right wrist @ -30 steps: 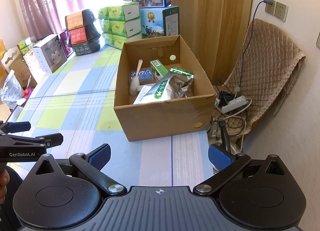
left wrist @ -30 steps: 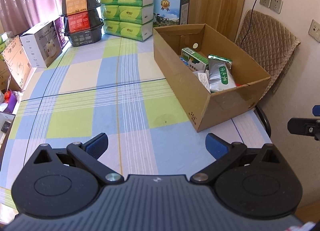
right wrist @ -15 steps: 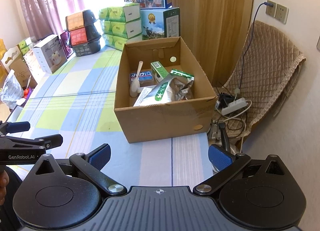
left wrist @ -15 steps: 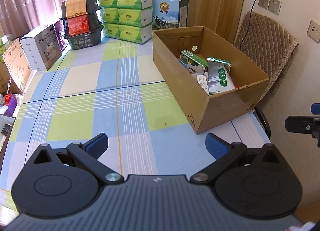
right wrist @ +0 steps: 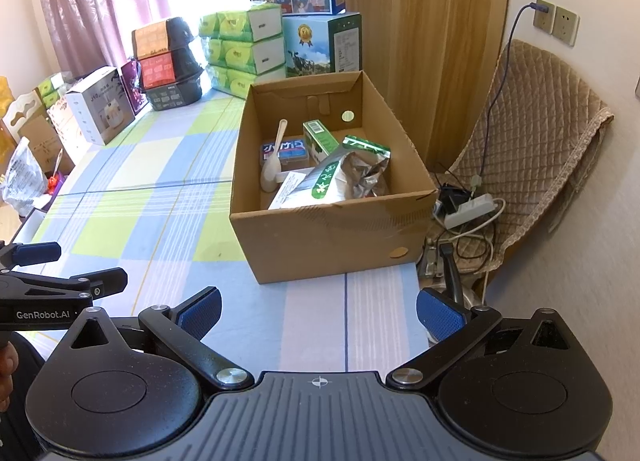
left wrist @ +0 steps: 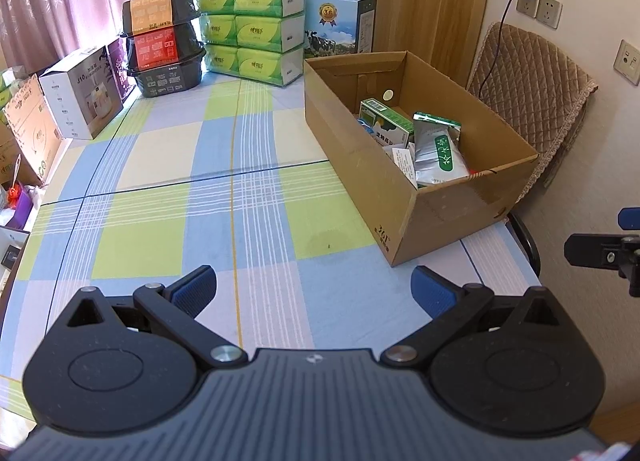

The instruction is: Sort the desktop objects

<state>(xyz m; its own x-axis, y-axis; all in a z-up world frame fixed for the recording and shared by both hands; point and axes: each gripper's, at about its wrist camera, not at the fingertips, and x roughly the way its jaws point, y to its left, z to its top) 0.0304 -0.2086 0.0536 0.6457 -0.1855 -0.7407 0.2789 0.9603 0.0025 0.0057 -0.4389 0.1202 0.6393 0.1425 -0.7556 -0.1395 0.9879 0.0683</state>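
Both the left gripper (left wrist: 314, 285) and the right gripper (right wrist: 318, 311) hang spread wide and empty, low in each frame. The cardboard box (right wrist: 332, 237), centre right, holds the silver pouch (right wrist: 344, 177), green carton (right wrist: 320, 139) and spoon (right wrist: 274, 165). The checked tablecloth (left wrist: 168, 189) before them shows no loose item, so sorting seems finished; any next move needs a new object.

Cardboard box (right wrist: 328, 237) sits on the table's (right wrist: 160, 197) right edge, foil pouch (right wrist: 340, 177) and spoon (right wrist: 274, 165) inside, tissue packs (right wrist: 244, 49) stacked behind.
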